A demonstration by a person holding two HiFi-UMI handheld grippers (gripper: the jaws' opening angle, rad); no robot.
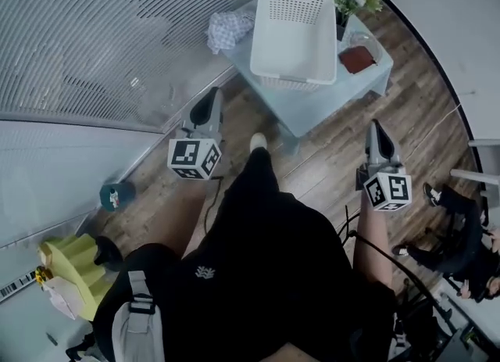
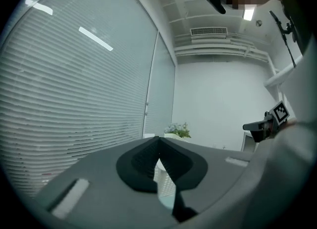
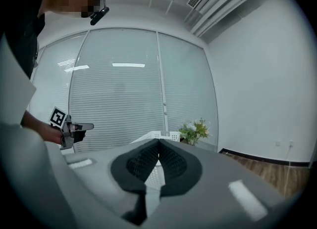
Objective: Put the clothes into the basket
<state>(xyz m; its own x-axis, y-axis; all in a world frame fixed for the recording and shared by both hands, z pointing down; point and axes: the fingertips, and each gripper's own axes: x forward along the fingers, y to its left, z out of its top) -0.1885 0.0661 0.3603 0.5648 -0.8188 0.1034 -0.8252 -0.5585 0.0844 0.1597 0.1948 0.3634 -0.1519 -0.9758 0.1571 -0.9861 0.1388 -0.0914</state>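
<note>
Closed, empty: left tongs (image 1: 209, 102), right tongs (image 1: 376, 129). Risk of shoving the crumpled garment (image 1: 228, 30) off the surface (image 1: 316, 106) edge, upper centre beside the laundry basket (image 1: 291, 80), unless opened.

Light level: even, cool, fairly bright.
Source: ceiling lamp (image 2: 249, 13); strip reflections on the glass wall (image 3: 128, 65).
Shadows: soft, faint.
Distortion: strong fisheye, dark corners in both gripper views.
Focus: nearest foreground soft, background clear.
</note>
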